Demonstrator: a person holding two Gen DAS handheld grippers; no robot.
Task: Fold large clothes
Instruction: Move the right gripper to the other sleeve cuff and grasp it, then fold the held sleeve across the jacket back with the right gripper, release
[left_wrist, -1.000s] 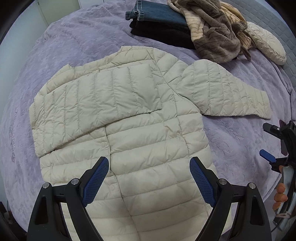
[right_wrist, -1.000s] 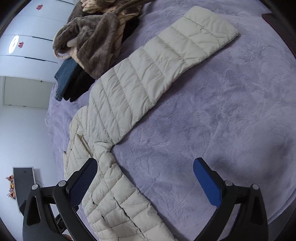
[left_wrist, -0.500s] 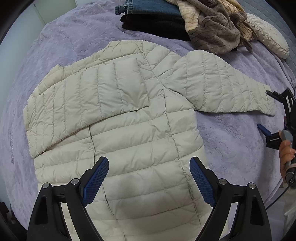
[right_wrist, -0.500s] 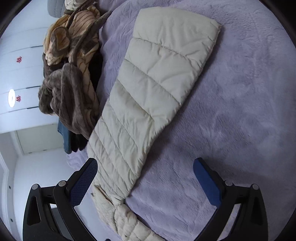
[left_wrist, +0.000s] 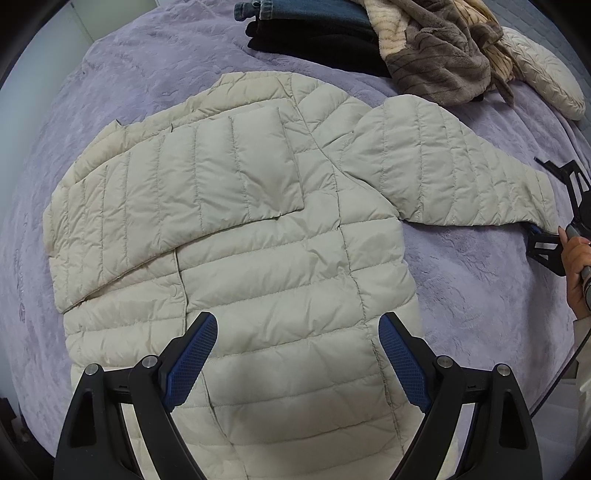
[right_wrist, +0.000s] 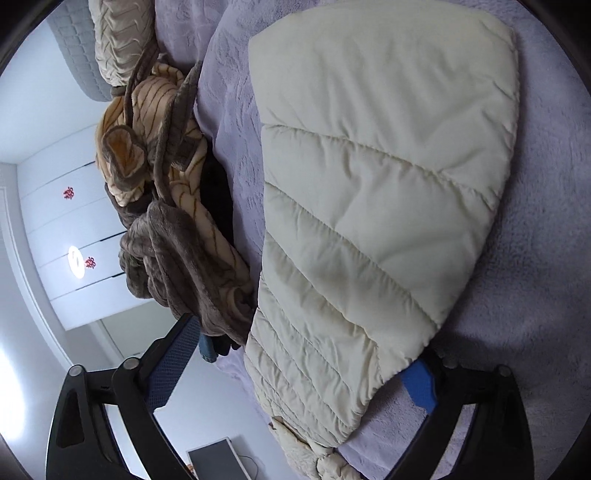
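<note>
A cream quilted down jacket lies flat on the purple bed cover. One sleeve is folded across its chest. The other sleeve stretches out to the right. My left gripper hovers open over the jacket's lower body with nothing between its fingers. At that sleeve's cuff, my right gripper has its jaws closing. In the right wrist view the cuff end lies between the fingers of the right gripper. One fingertip is tucked under the sleeve's edge. The other stands clear of it.
At the head of the bed lie folded jeans, a black garment, a rumpled brown striped fleece and a cream pillow. A person's hand holds the right gripper at the bed's right edge. White wardrobe doors stand beyond.
My right gripper has dropped, rolled and closed in on the outstretched sleeve's cuff, which now lies between its fingers. The left gripper has barely shifted over the jacket.
</note>
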